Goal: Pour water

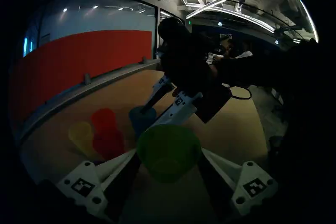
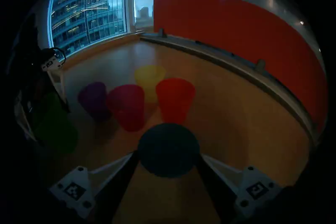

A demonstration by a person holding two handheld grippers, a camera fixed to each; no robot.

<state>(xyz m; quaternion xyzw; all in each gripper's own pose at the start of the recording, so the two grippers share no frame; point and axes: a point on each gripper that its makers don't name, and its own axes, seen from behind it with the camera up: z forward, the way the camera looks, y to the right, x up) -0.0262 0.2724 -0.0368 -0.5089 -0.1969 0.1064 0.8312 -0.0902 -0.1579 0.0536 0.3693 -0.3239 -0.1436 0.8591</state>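
Along the far side of the table (image 2: 235, 110) a low rail (image 2: 235, 66) runs under the red wall (image 2: 252, 26), and a window (image 2: 88, 9) closes off the side to its left. Bare wood lies open between the cups and that rail, and more of it lies just ahead of my right tongs (image 2: 168, 159).

Four cups stand close together mid-table. The yellow cup (image 2: 149, 77) is farthest back, with the red cup (image 2: 174, 98) and pink cup (image 2: 128, 106) nearer me and the purple cup (image 2: 93, 98) to their left. All stand upright, wide end up. The light is too dim for me to tell what is in any of them.

My right tongs are closed onto the blue cup (image 2: 168, 146), with a finger against each side. From here it shows as a dark round shape, and I cannot tell whether it holds water.

My left tongs (image 1: 168, 159) grip the green cup (image 1: 168, 142) the same way, both fingers pressed to its sides. Its wide rim is uppermost in the left gripper view and the body tapers downward. I cannot make out any water in it.

From the left gripper view, my other arm (image 1: 256, 72) reaches in from the right in a dark sleeve. The right tongs slope down toward the standing cups, with the blue cup at their tips just beside the red one. From the right gripper view, my left tongs sit at the left edge of the table with the green cup, well apart from the purple cup.
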